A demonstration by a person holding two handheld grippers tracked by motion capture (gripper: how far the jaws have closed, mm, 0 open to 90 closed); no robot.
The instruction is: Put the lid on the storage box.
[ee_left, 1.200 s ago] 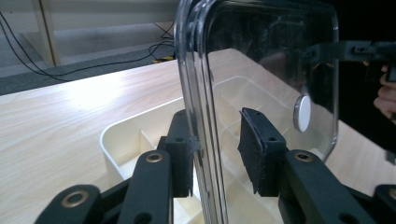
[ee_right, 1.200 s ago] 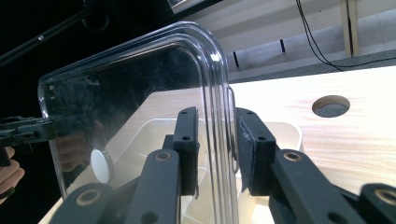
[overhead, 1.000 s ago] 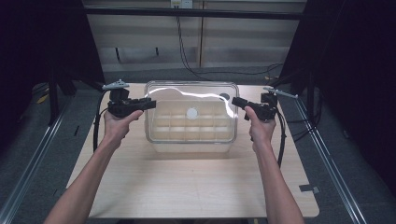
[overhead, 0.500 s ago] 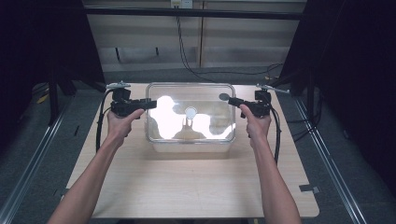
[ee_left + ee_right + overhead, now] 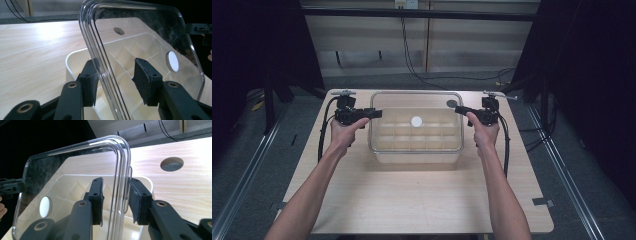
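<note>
While both of our hands reach in from the bottom of the high view, a clear plastic lid (image 5: 416,120) lies flat on a cream divided storage box (image 5: 417,156) at the centre of the wooden table (image 5: 412,200). A round white sticker (image 5: 416,121) sits in the middle of the lid.

At centre left, our left gripper (image 5: 374,113) straddles the lid's left edge. In the left gripper view, the lid's rim (image 5: 100,72) passes between the jaws; one pad (image 5: 90,82) lies against it and the other pad (image 5: 146,80) stands clear. The jaws have just been opening, so the grasp is released.

At centre right, our right gripper (image 5: 458,109) straddles the lid's right edge. In the right gripper view, the rim (image 5: 120,195) runs between the pads (image 5: 97,200) with gaps on both sides. These jaws have also just been opening and are released.

A round hole (image 5: 452,103) in the table shows beyond the box.
</note>
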